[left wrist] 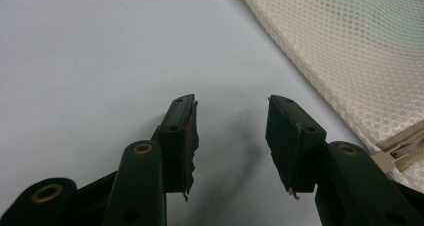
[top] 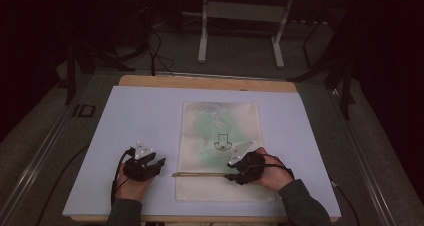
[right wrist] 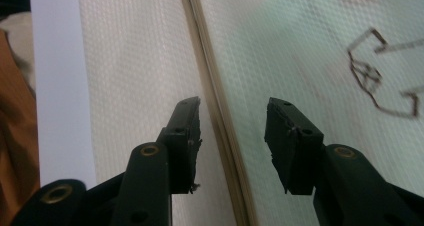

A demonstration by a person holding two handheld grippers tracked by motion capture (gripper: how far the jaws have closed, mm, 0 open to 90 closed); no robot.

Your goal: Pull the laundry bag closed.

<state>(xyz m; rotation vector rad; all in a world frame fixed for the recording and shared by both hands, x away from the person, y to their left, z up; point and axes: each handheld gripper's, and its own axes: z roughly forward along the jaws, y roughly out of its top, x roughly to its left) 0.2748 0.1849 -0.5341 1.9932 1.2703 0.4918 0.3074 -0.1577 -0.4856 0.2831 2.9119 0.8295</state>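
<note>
1. We see a cream mesh bag (top: 220, 151) with a zipper (right wrist: 215, 101), flat on the white table (top: 125, 116).
2. Our right gripper (top: 234, 175) hovers over the zipper, jaws wide, holding nothing.
3. Our left gripper (top: 156, 162) rests beside the bag, jaws apart, empty.

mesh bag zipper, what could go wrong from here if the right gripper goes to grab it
1. The right gripper has its jaws open astride the zipper of the mesh bag; closing there could pinch the thin netting along with it and snag.
2. The left gripper is open over the bare mat, off the bag, so nothing pins the bag and a pull may drag it.
</note>
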